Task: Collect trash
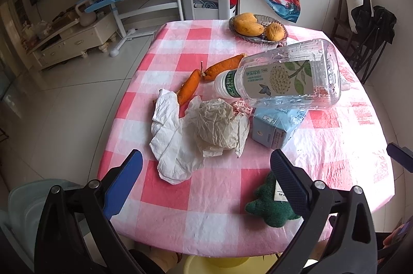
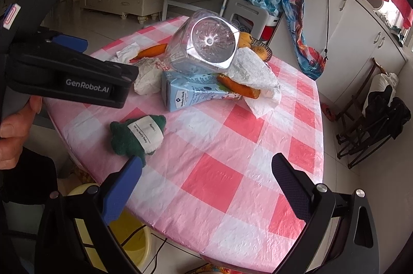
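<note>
On the pink checked table (image 1: 211, 194) lies a heap of trash: white tissue (image 1: 173, 145), crumpled paper (image 1: 219, 124), orange peels (image 1: 191, 85), a clear empty plastic bottle (image 1: 284, 75) resting on a light blue carton (image 1: 278, 127). The bottle (image 2: 206, 44), carton (image 2: 191, 93) and another peel (image 2: 240, 87) on white tissue (image 2: 260, 83) show in the right wrist view. My left gripper (image 1: 206, 168) is open above the near table, just short of the tissue. My right gripper (image 2: 206, 170) is open and empty over the table's near part.
A green cloth toy with a label (image 1: 273, 204) lies near the front edge (image 2: 139, 137). A dish of mangoes (image 1: 258, 27) stands at the far side. A yellow bucket (image 2: 131, 238) sits on the floor under the table edge. Folding chairs (image 2: 374, 116) stand to the right.
</note>
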